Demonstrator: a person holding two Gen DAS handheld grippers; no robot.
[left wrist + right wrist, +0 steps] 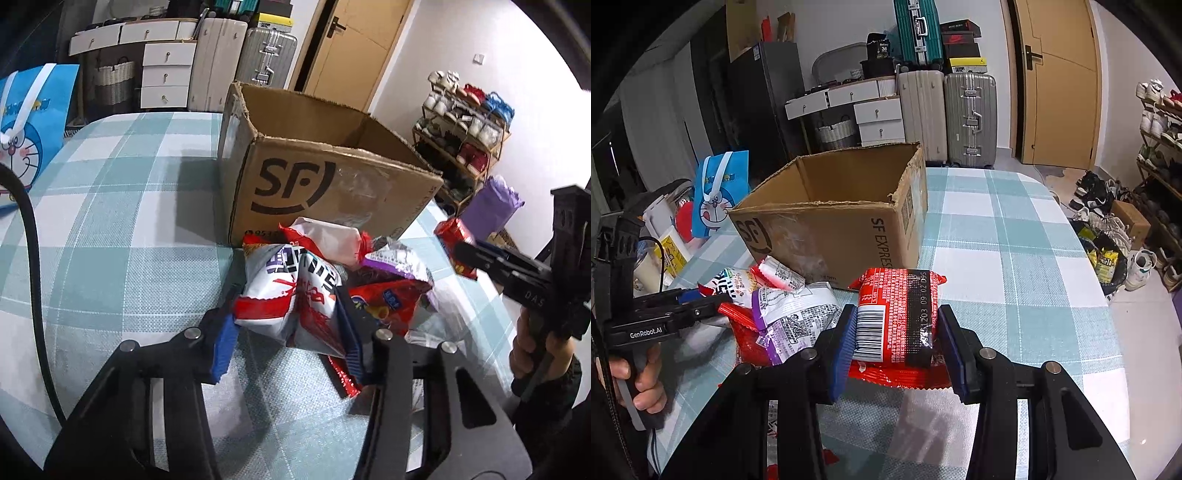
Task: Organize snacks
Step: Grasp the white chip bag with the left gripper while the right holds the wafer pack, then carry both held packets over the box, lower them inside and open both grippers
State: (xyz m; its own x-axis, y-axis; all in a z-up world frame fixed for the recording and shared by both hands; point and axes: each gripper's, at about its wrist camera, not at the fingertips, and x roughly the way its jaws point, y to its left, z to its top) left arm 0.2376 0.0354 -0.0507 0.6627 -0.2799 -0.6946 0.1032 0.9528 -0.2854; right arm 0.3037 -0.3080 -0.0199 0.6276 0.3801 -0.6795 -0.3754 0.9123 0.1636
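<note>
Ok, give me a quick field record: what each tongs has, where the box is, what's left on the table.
left tongs: pads closed on the white-and-red crinkly snack bag
right tongs: gripping the red foil snack packet with barcode
box: open brown cardboard SF box, behind the snacks; no contents visible
remaining pile: purple-and-white snack bag, other red packets beside it
surface: teal-and-white checked tablecloth

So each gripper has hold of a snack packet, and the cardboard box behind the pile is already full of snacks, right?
Not quite. The cardboard box shows only bare inner walls in the right wrist view; no snack is seen inside. The rest holds: the left gripper is closed on a white and red packet, and the right gripper holds a red packet.
</note>
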